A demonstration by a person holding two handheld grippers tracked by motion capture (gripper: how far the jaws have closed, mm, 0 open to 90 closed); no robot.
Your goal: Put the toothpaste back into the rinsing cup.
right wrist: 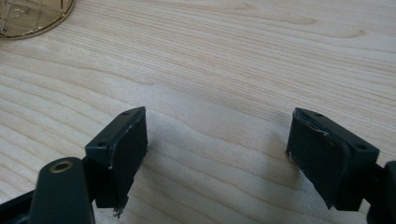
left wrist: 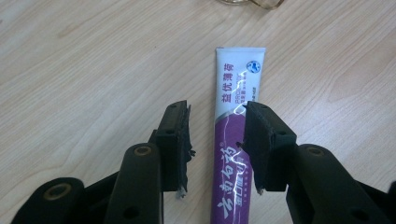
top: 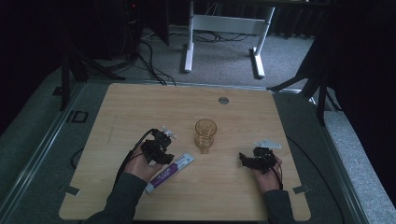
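Now the pale wood-grain table (top: 140,107) bears a ribbed amber glass (top: 205,134), and just left of it lies a flat purple-and-white toothpaste tube (top: 170,172), crimped end pointing toward the glass. Around the tube, the left gripper (left wrist: 217,140) has its jaws apart, one pad touching its edge. Right of the glass, the right gripper (right wrist: 217,156) rests with jaws wide apart.

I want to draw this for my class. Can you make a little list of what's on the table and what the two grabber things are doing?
table: light wood
tube: white and purple toothpaste tube, lying flat
glass: amber, upright, beyond the tube
left gripper: jaws either side of the tube, a gap showing on one side, not yet clamped
right gripper: jaws wide, bare wood between them
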